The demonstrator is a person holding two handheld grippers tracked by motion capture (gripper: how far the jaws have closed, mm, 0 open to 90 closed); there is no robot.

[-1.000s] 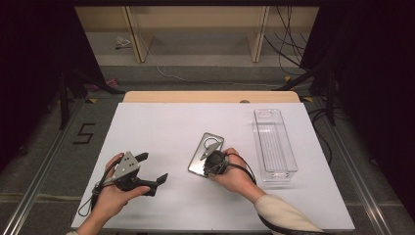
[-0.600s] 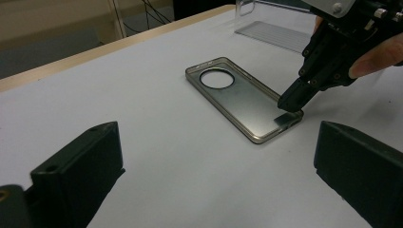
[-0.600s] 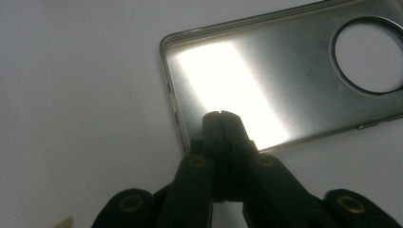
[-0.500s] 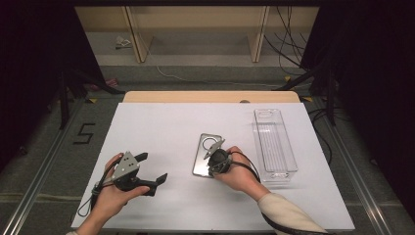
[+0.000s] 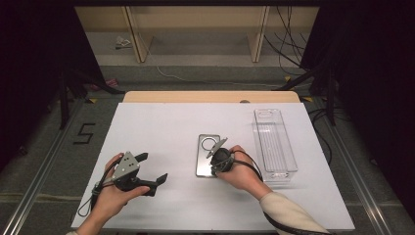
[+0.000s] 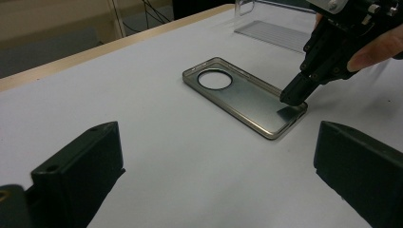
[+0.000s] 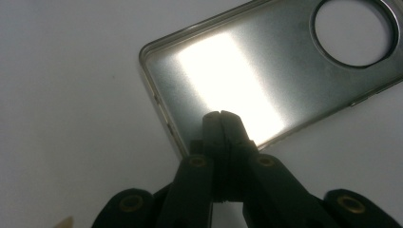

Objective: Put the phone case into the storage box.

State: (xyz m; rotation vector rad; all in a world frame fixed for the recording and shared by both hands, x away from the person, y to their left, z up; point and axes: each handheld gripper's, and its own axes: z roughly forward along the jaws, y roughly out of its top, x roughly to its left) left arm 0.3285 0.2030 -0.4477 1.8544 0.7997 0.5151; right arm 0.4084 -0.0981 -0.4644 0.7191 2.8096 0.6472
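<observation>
A clear grey phone case (image 5: 206, 147) with a round camera hole lies flat, inside up, at the middle of the white table (image 5: 166, 127). My right gripper (image 5: 212, 168) is shut, its tips down on the case's near end. In the right gripper view the two jaws meet over the inner face of the case (image 7: 266, 61), close to its long rim, at the gripper tip (image 7: 221, 116). Nothing shows between them. The left gripper view shows that right gripper (image 6: 292, 97) touching the case (image 6: 237, 92) near its corner. My left gripper (image 5: 152, 168) rests open to the left of the case, jaws wide apart (image 6: 221, 142).
A long clear plastic tray (image 5: 274, 142) stands to the right of the case, and its far end (image 6: 280, 28) appears behind the case in the left gripper view. A wooden strip (image 5: 210, 96) borders the table's far edge. Dark floor and cables lie beyond.
The right hand has shifted very slightly over the case's near end. The left hand and the case have kept still.
</observation>
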